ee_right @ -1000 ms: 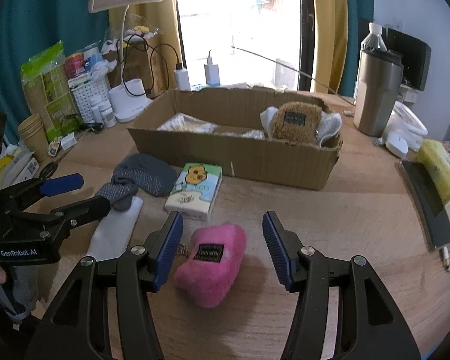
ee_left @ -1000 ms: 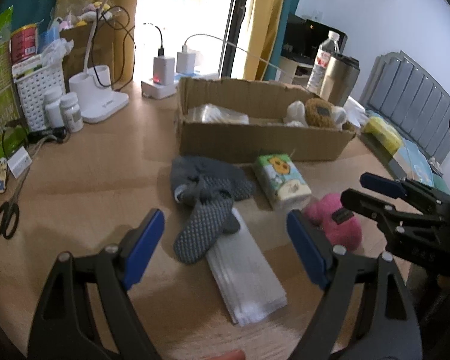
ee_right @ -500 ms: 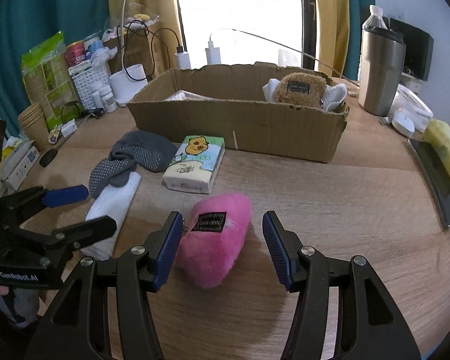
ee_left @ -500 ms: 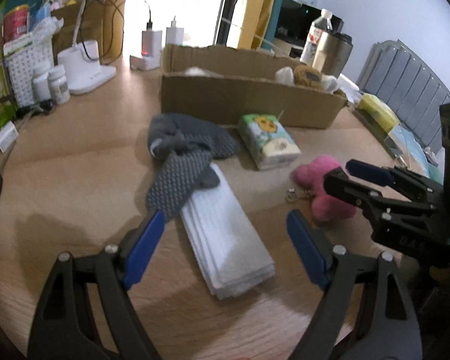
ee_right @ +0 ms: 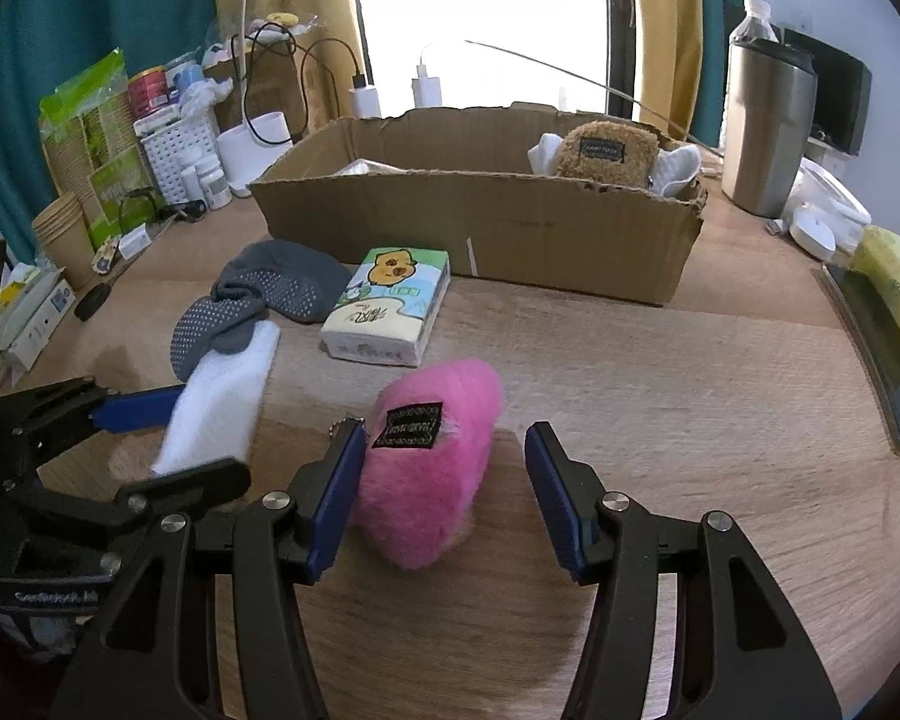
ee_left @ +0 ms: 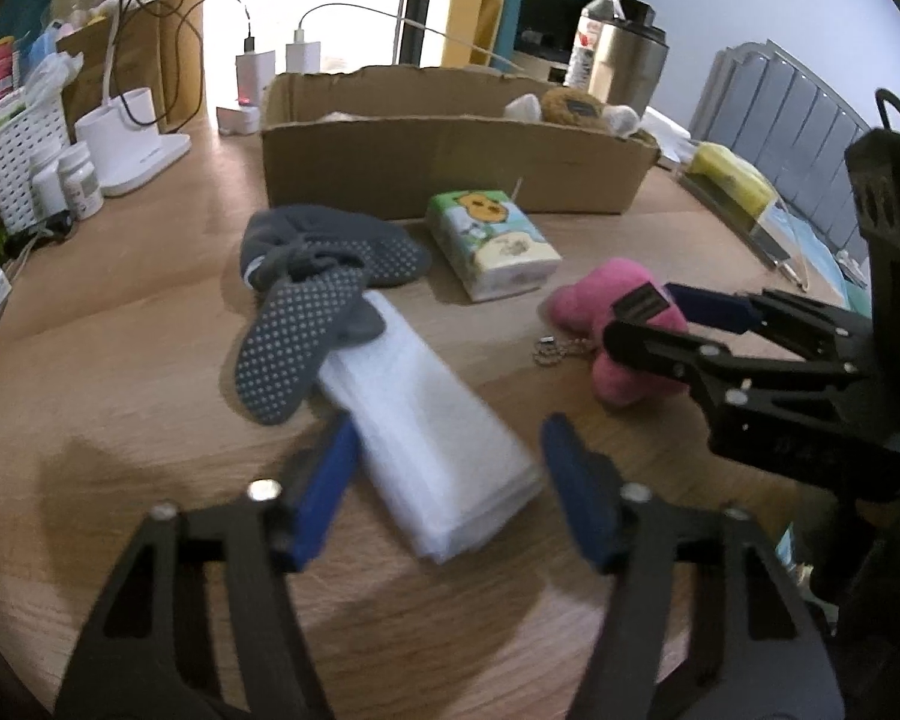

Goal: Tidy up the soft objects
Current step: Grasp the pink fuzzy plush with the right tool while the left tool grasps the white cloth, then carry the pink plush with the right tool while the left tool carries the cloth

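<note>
Wooden table (ee_left: 120, 360), left view: the open left hand-held gripper (ee_left: 444, 489) straddles a folded white towel (ee_left: 426, 438) at 6 o'clock (limp; pinch its edges). Right view: the open right hand-held gripper (ee_right: 444, 489) flanks a fluffy pink plush pouch (ee_right: 432, 456), squashy, graspable mid-body.

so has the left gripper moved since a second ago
Yes: the left gripper has come forward over the white towel, which earlier lay ahead of it, toward the box.

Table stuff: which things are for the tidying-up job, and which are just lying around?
For the job: pink plush, white cloth, grey socks, tissue pack, cardboard box, brown plush already inside.

Just lying about: steel tumbler, desk lamp, pill bottles, chargers.
</note>
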The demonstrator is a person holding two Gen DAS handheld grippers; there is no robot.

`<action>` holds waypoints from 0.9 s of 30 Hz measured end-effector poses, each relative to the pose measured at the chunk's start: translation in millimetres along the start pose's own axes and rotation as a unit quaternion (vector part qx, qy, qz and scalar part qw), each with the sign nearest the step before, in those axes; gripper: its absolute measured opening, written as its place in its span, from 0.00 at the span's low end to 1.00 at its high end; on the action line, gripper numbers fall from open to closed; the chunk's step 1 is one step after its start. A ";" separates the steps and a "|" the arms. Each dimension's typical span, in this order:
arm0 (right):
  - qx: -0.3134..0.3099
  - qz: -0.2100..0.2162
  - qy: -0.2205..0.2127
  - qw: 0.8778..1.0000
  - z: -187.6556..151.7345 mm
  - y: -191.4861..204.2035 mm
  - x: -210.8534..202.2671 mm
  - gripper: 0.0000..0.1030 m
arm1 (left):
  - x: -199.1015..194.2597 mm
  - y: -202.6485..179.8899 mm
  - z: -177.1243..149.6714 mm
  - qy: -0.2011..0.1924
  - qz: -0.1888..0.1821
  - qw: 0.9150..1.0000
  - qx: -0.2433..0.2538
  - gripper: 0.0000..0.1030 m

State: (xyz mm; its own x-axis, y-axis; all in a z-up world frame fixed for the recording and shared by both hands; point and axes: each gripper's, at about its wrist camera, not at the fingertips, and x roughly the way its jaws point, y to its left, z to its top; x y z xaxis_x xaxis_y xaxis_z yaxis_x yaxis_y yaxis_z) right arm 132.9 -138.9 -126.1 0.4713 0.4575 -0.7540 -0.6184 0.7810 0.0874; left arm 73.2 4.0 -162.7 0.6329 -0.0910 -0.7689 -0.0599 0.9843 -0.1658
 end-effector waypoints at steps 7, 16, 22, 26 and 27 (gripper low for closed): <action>0.001 0.011 0.005 1.000 -2.8 -1.0 0.2 0.53 | 0.2 -6.1 0.5 -0.001 -0.001 1.000 0.012 0.39; -0.004 0.019 -0.006 1.000 -4.1 0.9 -6.3 0.35 | -8.0 -16.1 1.4 -0.017 -0.041 0.999 0.017 0.27; 0.002 0.015 -0.023 1.000 -1.6 -4.4 -16.7 0.34 | -14.3 -20.7 4.4 -0.032 -0.048 0.998 0.023 0.22; 0.003 0.012 -0.031 0.999 0.0 -6.6 -22.2 0.34 | -21.9 -25.0 6.0 -0.046 -0.057 0.997 0.030 0.21; 0.003 0.012 -0.033 0.999 0.5 -6.9 -23.3 0.34 | -24.5 -26.6 6.9 -0.051 -0.058 0.996 0.032 0.21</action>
State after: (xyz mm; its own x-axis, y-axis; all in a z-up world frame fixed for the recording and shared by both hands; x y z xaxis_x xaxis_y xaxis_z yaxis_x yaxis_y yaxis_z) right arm 126.5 -154.8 -108.8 0.4971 0.5028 -0.7072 -0.6256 0.7724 0.1094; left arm 64.6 -18.9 -135.2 0.7079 -0.1929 -0.6795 0.0660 0.9758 -0.2084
